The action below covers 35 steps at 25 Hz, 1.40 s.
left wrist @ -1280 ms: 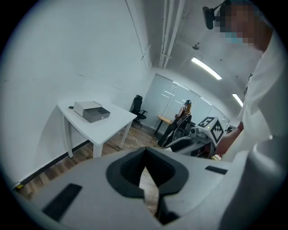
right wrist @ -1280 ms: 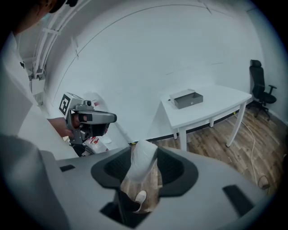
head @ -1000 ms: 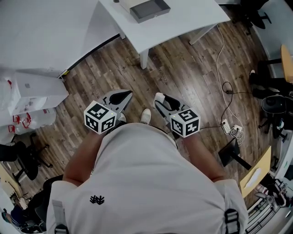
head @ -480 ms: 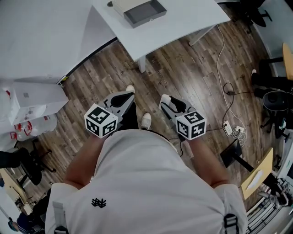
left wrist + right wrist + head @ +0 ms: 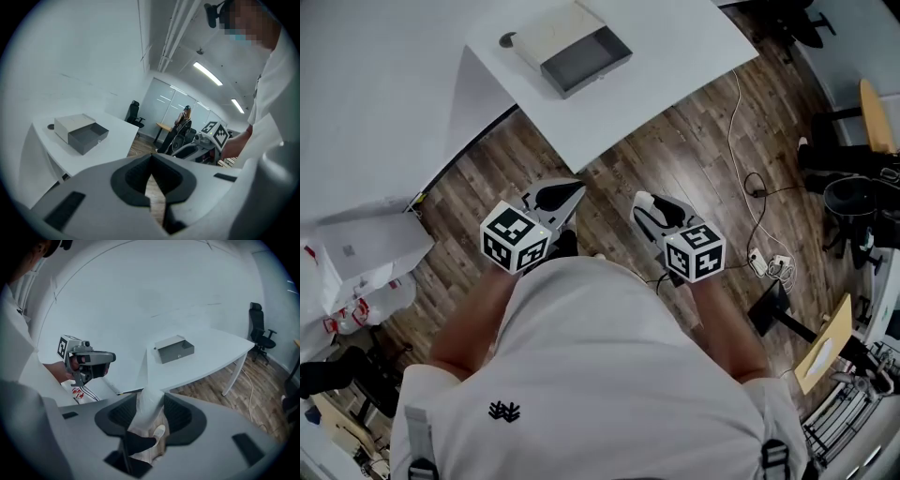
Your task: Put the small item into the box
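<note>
A grey box (image 5: 572, 52) with its drawer pulled open stands on the white table (image 5: 675, 47); it also shows in the left gripper view (image 5: 79, 132) and the right gripper view (image 5: 175, 349). A small dark round item (image 5: 506, 40) lies on the table just left of the box (image 5: 50, 126). Both grippers are held in front of the person's body over the wooden floor, short of the table. My left gripper (image 5: 575, 187) has its jaws together with nothing in them (image 5: 150, 161). My right gripper (image 5: 642, 200) stands open and empty (image 5: 150, 401).
Cables and a power strip (image 5: 773, 265) lie on the floor at the right. White bags (image 5: 356, 272) sit at the left. A black office chair (image 5: 258, 331) stands beyond the table's far end. A person (image 5: 185, 117) stands far back in the room.
The person has stepped toward the table, so the box and table edge show closer and lower in the head view. Both grippers kept their place in front of the body.
</note>
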Each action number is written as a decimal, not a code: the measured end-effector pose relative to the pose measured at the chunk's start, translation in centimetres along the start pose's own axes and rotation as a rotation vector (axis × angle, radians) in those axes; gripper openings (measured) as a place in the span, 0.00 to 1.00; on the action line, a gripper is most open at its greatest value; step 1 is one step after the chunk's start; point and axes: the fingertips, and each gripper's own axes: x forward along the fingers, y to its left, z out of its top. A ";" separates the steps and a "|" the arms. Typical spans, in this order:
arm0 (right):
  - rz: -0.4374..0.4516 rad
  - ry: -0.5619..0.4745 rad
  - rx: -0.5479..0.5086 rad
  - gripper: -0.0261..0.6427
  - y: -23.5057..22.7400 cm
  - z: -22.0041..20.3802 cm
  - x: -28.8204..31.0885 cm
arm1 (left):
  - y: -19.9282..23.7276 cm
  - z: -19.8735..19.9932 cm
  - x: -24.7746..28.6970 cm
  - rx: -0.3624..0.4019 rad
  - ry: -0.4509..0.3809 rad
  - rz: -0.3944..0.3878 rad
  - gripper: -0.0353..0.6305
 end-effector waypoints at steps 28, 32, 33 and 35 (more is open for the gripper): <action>0.110 0.073 -0.195 0.32 -11.0 18.6 12.4 | 11.3 7.3 6.4 -0.053 -0.027 0.112 0.06; 0.156 0.101 -0.247 0.32 -13.2 21.4 15.0 | 12.9 8.8 8.0 -0.079 -0.042 0.180 0.06; 0.167 0.109 -0.260 0.32 -13.6 22.0 15.7 | 13.2 9.1 8.4 -0.085 -0.046 0.194 0.06; 0.187 0.126 -0.284 0.32 -14.3 22.9 16.9 | 13.6 9.5 8.9 -0.097 -0.052 0.221 0.06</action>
